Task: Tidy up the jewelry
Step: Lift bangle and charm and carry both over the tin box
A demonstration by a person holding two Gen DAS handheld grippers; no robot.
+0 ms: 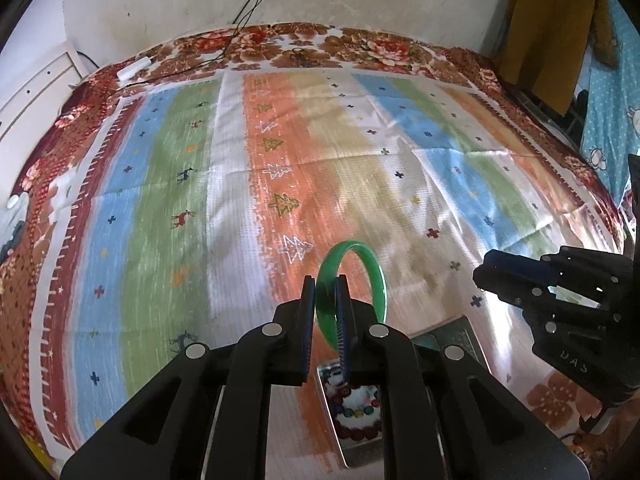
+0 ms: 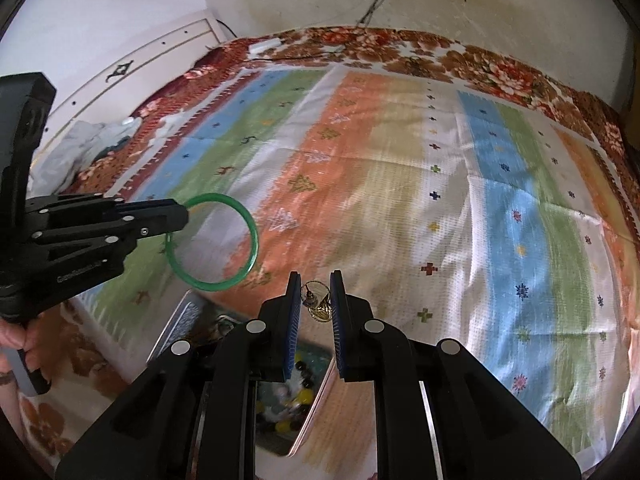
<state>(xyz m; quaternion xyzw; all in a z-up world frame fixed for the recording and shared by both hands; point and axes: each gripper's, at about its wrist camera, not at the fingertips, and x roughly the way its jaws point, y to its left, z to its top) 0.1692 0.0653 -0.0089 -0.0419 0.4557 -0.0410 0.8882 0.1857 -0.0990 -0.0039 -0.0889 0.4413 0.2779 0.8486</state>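
My left gripper (image 1: 325, 282) is shut on a green bangle (image 1: 376, 276), holding it upright above the striped cloth; it also shows at the left of the right wrist view (image 2: 182, 216) with the bangle (image 2: 246, 268) sticking out. My right gripper (image 2: 316, 280) is shut on a small gold earring (image 2: 318, 300) that hangs between its pads; it shows at the right of the left wrist view (image 1: 486, 276). A metal jewelry tin (image 1: 352, 456) with bead bracelets inside lies below both grippers, and shows in the right wrist view (image 2: 318, 396).
A striped cloth with tree and cross prints (image 1: 280, 184) covers a floral bedspread (image 1: 360, 46). A white cable adapter (image 1: 134, 67) lies at the far left corner. A yellow garment (image 1: 548, 20) hangs at the back right. A white cabinet (image 2: 132, 68) stands left.
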